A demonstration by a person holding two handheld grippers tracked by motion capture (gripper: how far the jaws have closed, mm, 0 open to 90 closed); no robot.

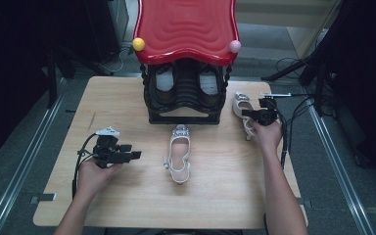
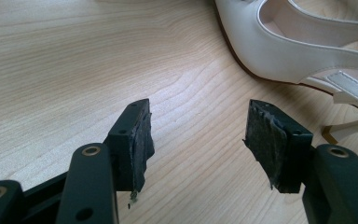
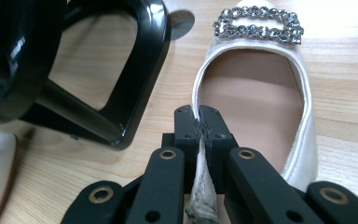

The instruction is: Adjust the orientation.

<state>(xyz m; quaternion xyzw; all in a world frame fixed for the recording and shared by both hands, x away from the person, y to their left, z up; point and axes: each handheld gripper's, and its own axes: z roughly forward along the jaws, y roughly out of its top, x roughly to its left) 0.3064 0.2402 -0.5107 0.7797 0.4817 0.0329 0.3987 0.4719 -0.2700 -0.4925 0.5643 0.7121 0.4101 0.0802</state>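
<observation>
Two white shoes with jewelled buckles lie on the wooden table [image 1: 127, 98]. One shoe [image 1: 179, 154] [image 2: 298, 51] rests mid-table. The other shoe [image 1: 242, 110] [image 3: 261, 93] lies at the right, beside the black rack. My right gripper [image 1: 254, 115] [image 3: 199, 123] is shut on the left rim of that right shoe, the white edge pinched between its pads. My left gripper [image 1: 136, 155] [image 2: 198, 140] hovers open over bare wood, left of the middle shoe, with nothing between its pads.
A black shoe rack [image 1: 185, 95] [image 3: 116, 70] with a red wavy top [image 1: 186, 27] stands at the table's back centre, holding dark shoes. Cables trail off the right side [image 1: 293, 112]. Bare wood lies along the table's front and left.
</observation>
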